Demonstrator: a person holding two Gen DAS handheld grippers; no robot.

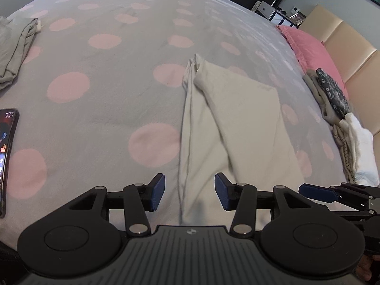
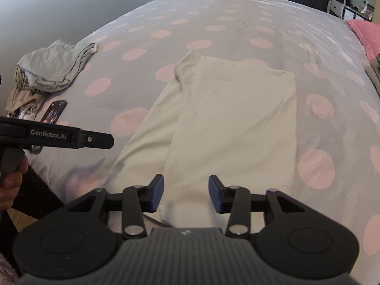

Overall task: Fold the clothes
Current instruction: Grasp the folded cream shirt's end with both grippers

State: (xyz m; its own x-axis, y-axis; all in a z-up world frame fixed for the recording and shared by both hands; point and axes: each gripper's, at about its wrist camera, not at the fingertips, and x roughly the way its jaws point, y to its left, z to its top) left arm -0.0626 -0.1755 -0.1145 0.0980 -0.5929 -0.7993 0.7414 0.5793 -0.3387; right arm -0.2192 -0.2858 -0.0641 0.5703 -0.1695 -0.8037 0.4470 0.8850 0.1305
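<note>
Nearest the cameras, the left gripper [image 1: 189,194] is seen with its jaws parted about halfway, nothing pinched between the blue pads; the near edge of the beige garment [image 1: 237,128] lies on the bed below the gap. Just beside it, the right gripper [image 2: 185,194] is likewise held half open and empty above the same garment's near hem. In the right wrist view, a hand [image 2: 10,180] is seen wrapped around the left gripper's handle at the left edge. Beyond the pads, the beige garment is laid lengthwise on the grey bedspread [image 1: 106,76] with pink dots, one long side folded over onto the middle, its far end bunched slightly. Off to the left, a phone [image 2: 54,111] is lying screen up on the bedspread, and a heap of grey clothes [image 2: 51,68] is seen past it. At the right, a stack of folded clothes [image 1: 337,109] is set near the pink pillow [image 1: 311,49] and the padded headboard [image 1: 351,47].
</note>
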